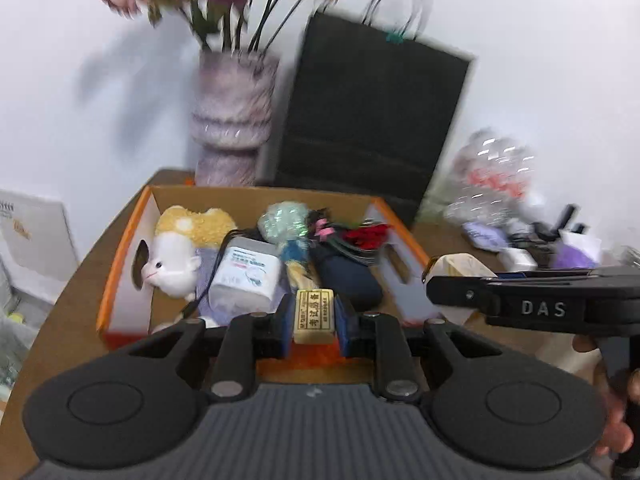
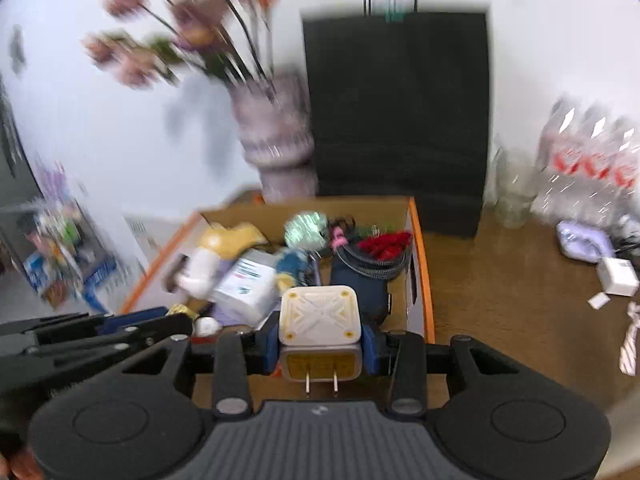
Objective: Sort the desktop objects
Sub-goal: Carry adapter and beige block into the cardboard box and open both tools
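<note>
Left wrist: left tongs (image 1: pixel 314 318) grip eraser (image 1: pixel 314 316) over box (image 1: pixel 128 240)

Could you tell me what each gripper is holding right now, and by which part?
The left gripper holds a small yellow eraser by its two long sides. The right gripper holds a white plug adapter by its side faces, prongs toward the camera.
</note>
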Demonstrator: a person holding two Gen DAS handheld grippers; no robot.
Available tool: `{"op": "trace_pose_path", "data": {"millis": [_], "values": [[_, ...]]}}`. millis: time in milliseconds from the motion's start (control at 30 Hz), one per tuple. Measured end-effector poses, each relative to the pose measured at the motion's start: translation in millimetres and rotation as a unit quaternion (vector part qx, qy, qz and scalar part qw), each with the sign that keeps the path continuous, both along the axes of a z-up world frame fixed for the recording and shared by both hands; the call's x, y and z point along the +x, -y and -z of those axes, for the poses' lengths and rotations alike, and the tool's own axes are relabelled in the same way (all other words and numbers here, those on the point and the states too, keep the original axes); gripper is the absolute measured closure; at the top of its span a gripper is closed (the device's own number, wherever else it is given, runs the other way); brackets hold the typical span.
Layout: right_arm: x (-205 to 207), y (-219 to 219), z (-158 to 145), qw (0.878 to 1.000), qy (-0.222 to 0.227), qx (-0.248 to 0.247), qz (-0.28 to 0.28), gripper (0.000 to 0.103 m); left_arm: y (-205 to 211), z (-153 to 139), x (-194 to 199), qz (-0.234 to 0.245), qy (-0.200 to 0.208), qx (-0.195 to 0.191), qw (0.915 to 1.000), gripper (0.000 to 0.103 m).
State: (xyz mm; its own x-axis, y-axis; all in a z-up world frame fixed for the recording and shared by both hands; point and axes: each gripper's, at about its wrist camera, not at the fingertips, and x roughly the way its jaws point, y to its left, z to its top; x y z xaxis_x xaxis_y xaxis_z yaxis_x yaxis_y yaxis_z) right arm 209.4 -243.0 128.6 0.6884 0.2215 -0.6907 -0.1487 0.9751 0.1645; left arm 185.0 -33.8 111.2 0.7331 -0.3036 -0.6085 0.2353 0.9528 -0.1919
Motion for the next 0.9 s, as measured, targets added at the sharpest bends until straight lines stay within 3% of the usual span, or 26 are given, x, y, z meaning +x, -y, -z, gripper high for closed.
{"op": "trace_pose_path", "data": {"millis": [100, 233, 333, 433, 500, 567, 633, 733, 800, 867, 900], "values": [[62, -3, 18, 0.996, -0.080, -0.036, 0.005, 0.065, 14, 13, 46, 0.010, -0.042, 0.022, 0.9988, 0.081], [97, -17, 53, 0.984, -0.152, -0.094, 0.010, 0.065, 26, 37, 77, 0.016, -0.084, 0.037, 0.9956, 0.081], [100, -22, 70, 0.978, -0.164, -0.127, 0.013, 0.063, 34, 56, 85, 0.015, -0.089, 0.058, 0.9943, 0.081], [97, -15, 61, 0.981, -0.155, -0.111, 0.026, 0.058, 30, 66, 96, 0.011, -0.112, 0.018, 0.9935, 0.081], [93, -8, 46, 0.986, -0.134, -0.095, 0.031, 0.046, 26, 68, 99, 0.008, -0.123, -0.003, 0.9924, 0.080], [86, -1, 29, 0.990, -0.118, -0.077, 0.030, 0.037, 22, 68, 100, 0.000, -0.132, -0.021, 0.9911, 0.055], [81, 3, 17, 0.991, -0.109, -0.073, 0.026, 0.030, 19, 63, 96, 0.002, -0.131, -0.030, 0.9909, 0.052], [74, 1, 11, 0.990, -0.112, -0.079, 0.020, 0.029, 15, 44, 87, 0.004, -0.121, -0.033, 0.9921, 0.052], [66, -1, 10, 0.990, -0.117, -0.077, 0.014, 0.029, 8, 28, 78, 0.003, -0.108, -0.021, 0.9940, 0.046], [58, -3, 8, 0.990, -0.119, -0.069, 0.008, 0.027, 1, 15, 69, -0.008, -0.093, 0.011, 0.9956, 0.023], [56, -4, 8, 0.991, -0.119, -0.065, 0.006, 0.026, -2, 10, 64, -0.014, -0.089, 0.030, 0.9955, 0.018]]}}
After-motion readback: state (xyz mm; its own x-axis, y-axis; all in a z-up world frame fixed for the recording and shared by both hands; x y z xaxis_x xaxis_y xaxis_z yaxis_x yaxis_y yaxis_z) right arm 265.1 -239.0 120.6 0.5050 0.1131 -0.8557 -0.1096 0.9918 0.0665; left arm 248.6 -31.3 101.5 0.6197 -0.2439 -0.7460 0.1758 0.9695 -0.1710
